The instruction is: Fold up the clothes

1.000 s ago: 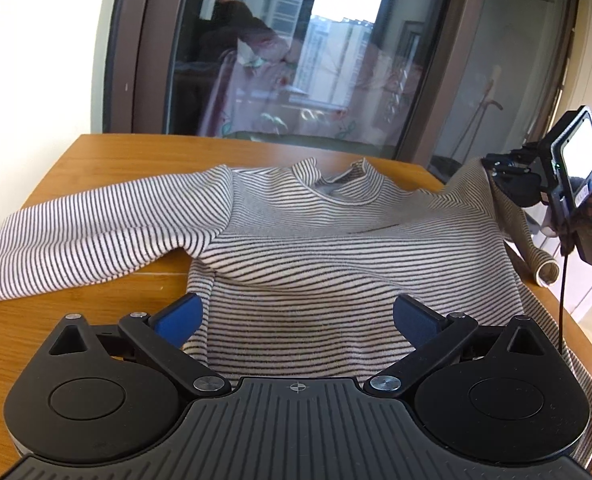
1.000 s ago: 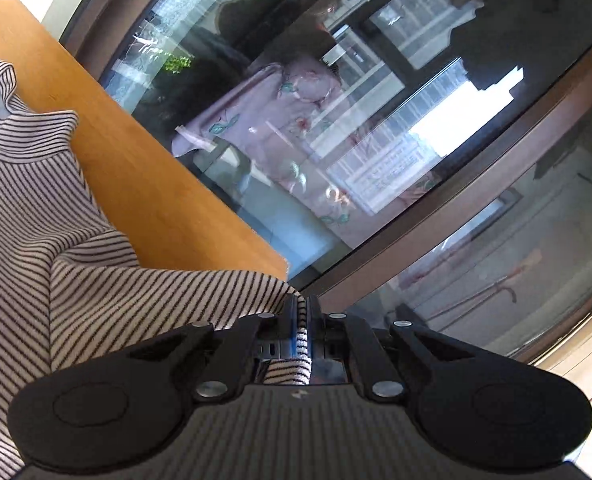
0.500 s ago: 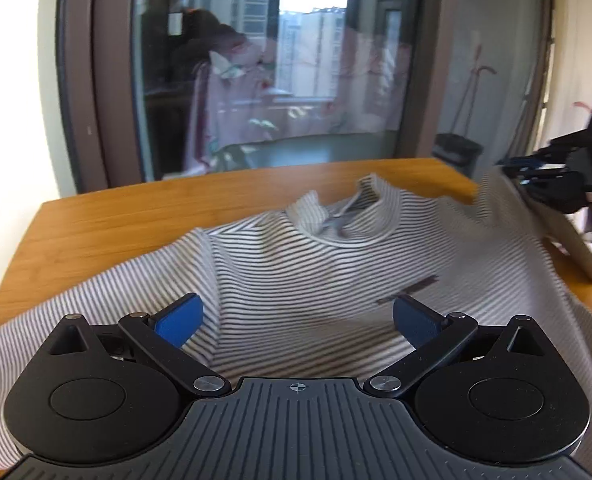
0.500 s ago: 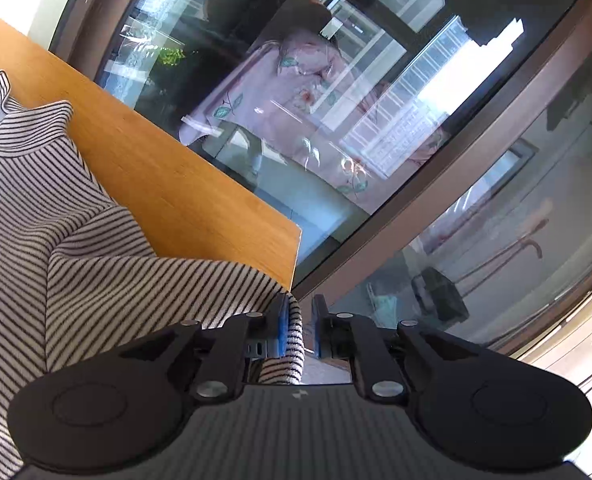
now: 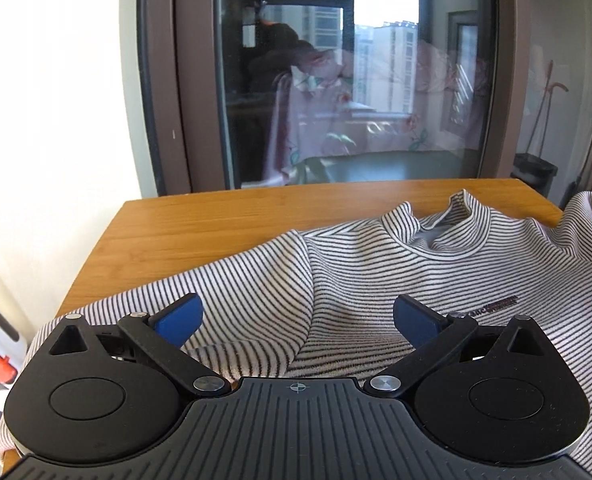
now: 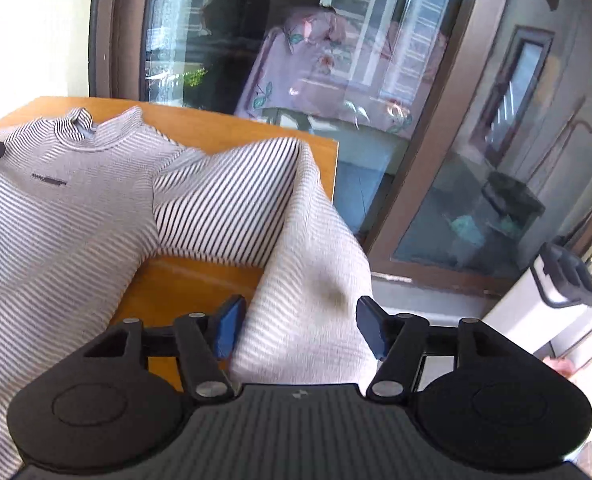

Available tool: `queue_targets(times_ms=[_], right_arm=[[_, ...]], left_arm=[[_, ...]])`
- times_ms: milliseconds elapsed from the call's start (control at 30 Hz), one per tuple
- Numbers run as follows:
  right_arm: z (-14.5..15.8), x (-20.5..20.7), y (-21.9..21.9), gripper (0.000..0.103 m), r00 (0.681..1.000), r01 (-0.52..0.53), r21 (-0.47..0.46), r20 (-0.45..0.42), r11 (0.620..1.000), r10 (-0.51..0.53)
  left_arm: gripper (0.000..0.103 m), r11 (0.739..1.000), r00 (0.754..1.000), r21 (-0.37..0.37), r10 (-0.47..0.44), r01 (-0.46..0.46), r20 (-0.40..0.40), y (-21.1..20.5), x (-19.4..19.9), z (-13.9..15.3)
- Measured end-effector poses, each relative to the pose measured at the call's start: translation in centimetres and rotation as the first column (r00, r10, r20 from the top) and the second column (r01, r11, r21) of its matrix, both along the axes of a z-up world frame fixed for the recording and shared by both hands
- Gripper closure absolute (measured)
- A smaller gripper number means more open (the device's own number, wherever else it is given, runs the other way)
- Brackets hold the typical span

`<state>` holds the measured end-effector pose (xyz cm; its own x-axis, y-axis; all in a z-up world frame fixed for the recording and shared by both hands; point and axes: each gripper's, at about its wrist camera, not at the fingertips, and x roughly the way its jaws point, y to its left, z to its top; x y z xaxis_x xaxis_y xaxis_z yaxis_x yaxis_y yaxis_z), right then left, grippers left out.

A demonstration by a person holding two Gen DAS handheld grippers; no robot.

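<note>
1. A striped shirt [image 5: 436, 280] lies front up on a wooden table [image 5: 223, 216], its collar [image 5: 452, 228] toward the window [image 5: 356, 72] and its hem toward the grippers.
2. The body's long axis runs from the near edge of the table to the far edge; the small dark logo [image 5: 496, 304] on the chest reads across it.
3. One sleeve [image 5: 215, 280] stretches out flat to the left, reaching the table's left edge near the front corner.
4. The other sleeve [image 6: 308, 248] bends at the table's right edge and comes back toward the right wrist camera, blurred.
5. The left gripper [image 5: 296, 316] hangs over the shirt's armpit seam, jaws wide, nothing between the pads.
6. The right gripper [image 6: 300, 324] has just been opening; its jaws stand part-way apart with the sleeve's end between them, touching the left pad [image 6: 227, 328] but clear of the right one.
</note>
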<state>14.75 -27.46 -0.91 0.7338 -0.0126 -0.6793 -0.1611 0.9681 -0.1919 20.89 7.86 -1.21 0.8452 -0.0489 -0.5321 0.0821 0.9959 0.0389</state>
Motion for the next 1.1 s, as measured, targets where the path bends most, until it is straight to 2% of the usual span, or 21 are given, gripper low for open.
queue_targets(times_ms=[33,100,200,300,367,433,500,600,800,900,933,967,1100], right_arm=[[0.0,-0.3,0.1,0.096,1.000,0.006,0.005,-0.012,1.000,-0.006],[1.2,-0.9,0.4,0.098,1.000,0.013,0.045,0.014,0.999,-0.014],[4.8,-1.0,0.7,0.098,0.997,-0.035,0.222,0.072,0.974,0.020],[8.8,-0.8,2.7,0.098,0.983,-0.165,0.387,0.144,0.907,0.117],[10.9,-0.4,5.0,0.098,0.965,-0.256,0.474,0.174,0.842,0.196],[12.0,0.7,7.6,0.098,0.946,-0.324,0.511,0.192,0.796,0.262],[12.9,2.0,10.8,0.098,0.924,-0.382,0.504,0.212,0.775,0.317],[13.2,4.8,14.7,0.098,0.911,-0.411,0.496,0.195,0.765,0.363],[10.8,10.9,20.4,0.094,0.939,-0.339,0.472,0.113,0.814,0.325],[10.3,11.5,19.7,0.087,0.950,-0.310,0.491,0.137,0.814,0.279],[10.2,11.4,19.1,0.080,0.952,-0.305,0.496,0.148,0.813,0.267],[10.1,11.3,18.5,0.075,0.954,-0.299,0.500,0.158,0.812,0.254],[8.4,9.6,15.0,0.066,0.969,-0.242,0.477,0.153,0.845,0.192]], left_arm=[[0.000,1.000,1.000,0.002,-0.001,0.001,0.003,-0.1,0.0,0.0],[0.000,1.000,1.000,0.000,-0.003,0.003,0.007,-0.1,0.0,0.0],[0.000,1.000,1.000,-0.007,-0.003,0.003,0.016,-0.1,0.0,0.1],[0.000,1.000,0.999,-0.017,0.002,-0.001,0.034,0.1,-0.3,0.2],[0.000,1.000,0.999,-0.024,0.001,0.000,0.044,0.1,-0.4,0.3],[0.000,0.999,0.999,-0.038,-0.001,0.003,0.052,0.3,-0.6,0.4],[0.000,0.997,0.999,-0.071,-0.007,0.010,0.045,0.6,-0.9,0.6],[0.000,0.987,0.999,-0.157,-0.039,0.040,0.010,1.3,-1.9,1.0],[0.000,0.940,0.987,-0.306,-0.164,0.153,-0.008,2.8,-4.8,1.7],[0.000,0.909,0.979,-0.374,-0.204,0.186,-0.010,3.8,-5.5,1.9],[0.000,0.906,0.978,-0.380,-0.208,0.189,-0.007,4.0,-5.7,2.0],[0.000,0.908,0.979,-0.375,-0.205,0.188,-0.005,4.1,-5.8,2.1],[0.000,0.917,0.985,-0.368,-0.170,0.151,-0.021,4.3,-4.7,1.8]])
